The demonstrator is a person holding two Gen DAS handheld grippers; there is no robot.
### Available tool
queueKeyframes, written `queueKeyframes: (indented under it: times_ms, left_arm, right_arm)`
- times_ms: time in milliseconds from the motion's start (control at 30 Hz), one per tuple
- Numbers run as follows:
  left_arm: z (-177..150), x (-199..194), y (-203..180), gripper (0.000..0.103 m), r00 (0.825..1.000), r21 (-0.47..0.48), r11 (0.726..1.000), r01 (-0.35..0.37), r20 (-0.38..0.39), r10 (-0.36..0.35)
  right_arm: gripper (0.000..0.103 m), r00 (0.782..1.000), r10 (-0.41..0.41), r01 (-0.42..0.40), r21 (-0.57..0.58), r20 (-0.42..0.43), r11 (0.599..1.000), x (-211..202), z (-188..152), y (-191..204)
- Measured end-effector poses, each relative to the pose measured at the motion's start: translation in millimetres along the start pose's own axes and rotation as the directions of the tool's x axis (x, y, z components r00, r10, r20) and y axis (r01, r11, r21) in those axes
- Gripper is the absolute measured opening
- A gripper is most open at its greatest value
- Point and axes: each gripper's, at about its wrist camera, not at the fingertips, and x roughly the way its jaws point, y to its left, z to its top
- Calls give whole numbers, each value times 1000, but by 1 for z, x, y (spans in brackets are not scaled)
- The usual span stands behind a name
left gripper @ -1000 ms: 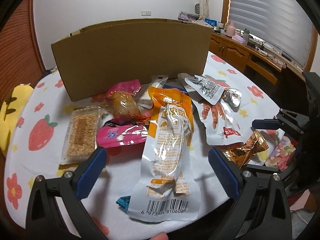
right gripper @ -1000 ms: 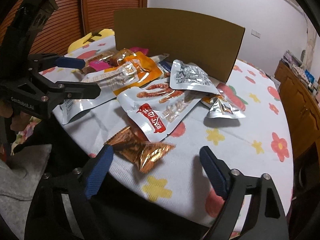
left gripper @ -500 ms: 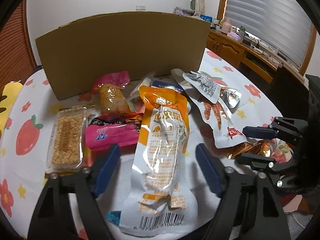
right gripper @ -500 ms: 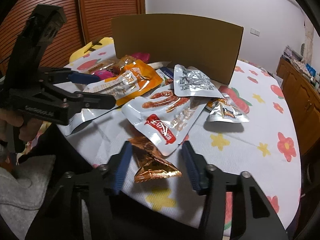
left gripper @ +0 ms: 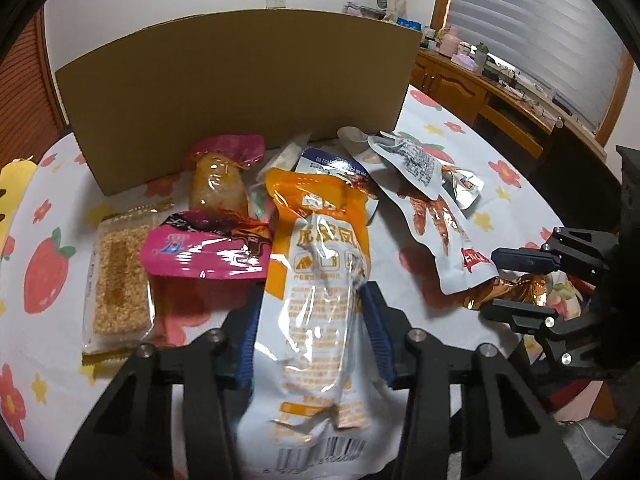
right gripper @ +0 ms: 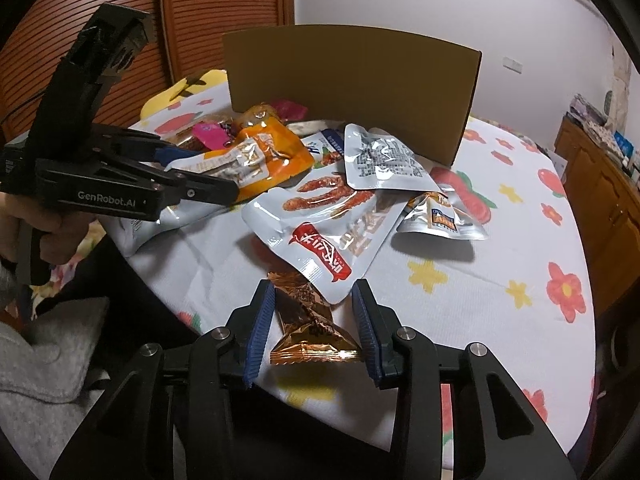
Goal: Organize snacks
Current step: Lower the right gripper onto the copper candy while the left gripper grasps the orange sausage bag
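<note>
My left gripper point(left gripper: 312, 332) has its blue pads closed against the sides of a long orange-and-clear snack pack point(left gripper: 320, 280), which also shows in the right wrist view point(right gripper: 256, 156). My right gripper point(right gripper: 314, 332) has its pads against a copper foil packet point(right gripper: 308, 328) at the table's near edge; that packet shows in the left wrist view point(left gripper: 516, 292) too. A brown cardboard box point(left gripper: 240, 80) stands behind the pile. A white chicken-feet pouch point(right gripper: 324, 224) overlaps the foil packet's far end.
A pink pack point(left gripper: 204, 248), a sesame bar point(left gripper: 118, 280), a clear-wrapped cake point(left gripper: 218, 184) and silver pouches point(right gripper: 380, 160) lie on the flowered tablecloth point(right gripper: 500, 280). A wooden cabinet point(left gripper: 480, 92) stands to the right.
Both grippers have moved forward and closed: the left around the orange pack, the right around the copper foil packet.
</note>
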Motion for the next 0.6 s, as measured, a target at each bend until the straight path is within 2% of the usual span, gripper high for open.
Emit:
queueKeyframes:
  times_ms: [200, 367, 500, 600]
  left_arm:
    - [-3, -6, 7, 36, 999, -35, 999, 39, 9, -39]
    - [-4, -9, 3, 34, 999, -24, 999, 27, 19, -27]
    - [-4, -14, 4, 33, 999, -22, 1000, 16, 40, -15]
    - [-4, -15, 6, 33, 999, -32, 999, 14, 50, -12]
  right_arm:
    - [41, 999, 21, -22, -10, -49, 1000, 2, 5, -5]
    - [42, 993, 28, -32, -32, -115, 999, 4, 11, -8]
    - [47, 988, 17, -21, -27, -152, 999, 3, 12, -15]
    - [48, 986, 5, -9, -23, -166, 1000, 1, 11, -19]
